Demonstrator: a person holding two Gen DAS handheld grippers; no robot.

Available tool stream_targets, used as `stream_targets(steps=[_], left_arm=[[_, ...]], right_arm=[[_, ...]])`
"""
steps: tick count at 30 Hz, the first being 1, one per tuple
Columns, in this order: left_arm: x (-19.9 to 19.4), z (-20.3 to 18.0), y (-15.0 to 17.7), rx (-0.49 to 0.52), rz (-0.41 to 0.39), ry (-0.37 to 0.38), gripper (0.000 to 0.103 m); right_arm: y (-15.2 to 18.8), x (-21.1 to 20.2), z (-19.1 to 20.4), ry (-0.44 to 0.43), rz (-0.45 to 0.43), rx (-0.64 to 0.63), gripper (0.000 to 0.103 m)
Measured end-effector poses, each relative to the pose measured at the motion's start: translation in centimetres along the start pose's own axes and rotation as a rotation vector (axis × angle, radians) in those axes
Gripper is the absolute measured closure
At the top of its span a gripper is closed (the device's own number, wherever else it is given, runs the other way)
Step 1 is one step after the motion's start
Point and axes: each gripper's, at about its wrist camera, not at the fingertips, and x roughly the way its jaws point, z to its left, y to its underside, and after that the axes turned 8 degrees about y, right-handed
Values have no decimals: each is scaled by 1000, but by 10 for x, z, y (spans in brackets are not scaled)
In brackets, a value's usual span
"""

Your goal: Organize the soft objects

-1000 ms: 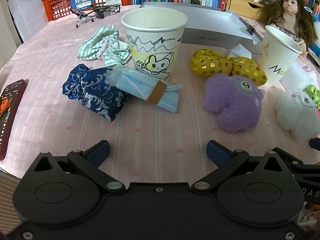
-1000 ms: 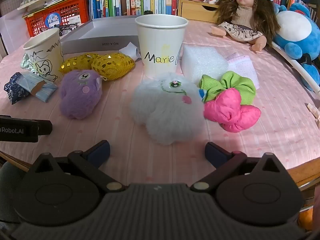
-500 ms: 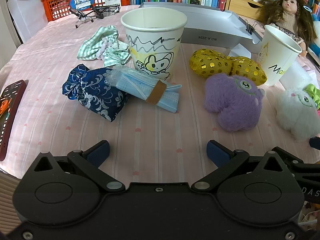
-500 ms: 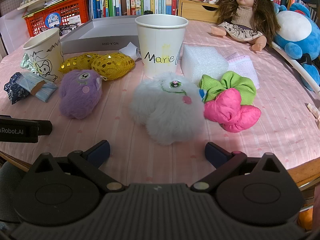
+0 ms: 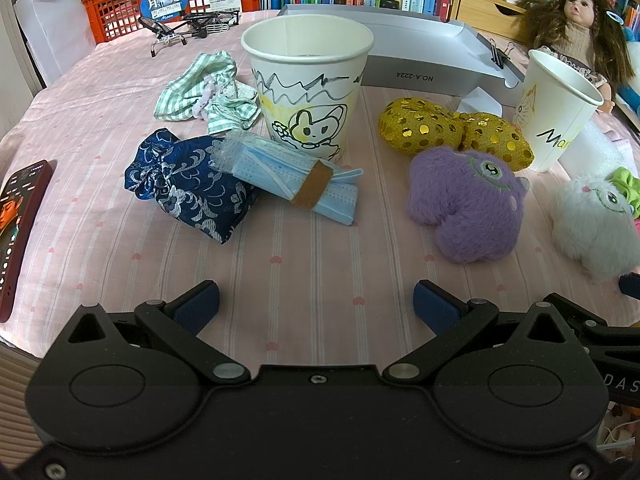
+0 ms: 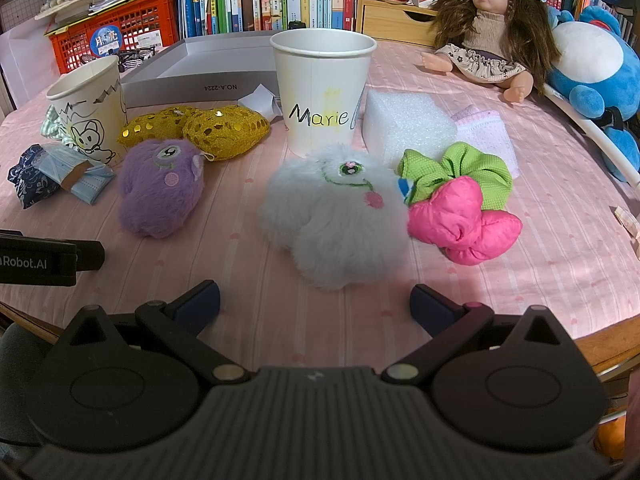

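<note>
My left gripper (image 5: 316,304) is open and empty, low over the pink cloth, short of a blue brocade pouch (image 5: 188,190) and a banded pack of blue masks (image 5: 292,182). Behind them stand a cartoon paper cup (image 5: 306,88) and a green striped cloth (image 5: 204,90). A purple plush (image 5: 464,204) and a gold sequin pillow (image 5: 452,132) lie to the right. My right gripper (image 6: 316,304) is open and empty, just short of a white plush (image 6: 336,212). A pink puffy toy (image 6: 464,220), a green scrunchie (image 6: 460,170) and the "Marie" cup (image 6: 324,88) are beyond.
A grey box lid (image 5: 416,56) lies at the back. A doll (image 6: 492,36), a blue plush (image 6: 592,68), a white foam block (image 6: 408,124), a red crate (image 5: 160,0) and books line the far side. A remote (image 5: 20,224) lies at the left edge.
</note>
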Motion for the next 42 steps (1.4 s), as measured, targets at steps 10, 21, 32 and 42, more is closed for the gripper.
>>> stream_targets(steps=[10, 21, 32, 42], left_arm=[[0, 0, 0, 0, 0, -1, 0], [0, 0, 0, 0, -1, -1, 0], [-1, 0, -1, 0, -1, -1, 0], [-4, -1, 0, 7, -16, 3, 0]], right_arm=[[0, 0, 0, 0, 0, 0, 0], [0, 0, 0, 0, 0, 0, 0], [1, -1, 0, 1, -2, 1, 0], [4, -2, -1, 2, -30, 3, 0]])
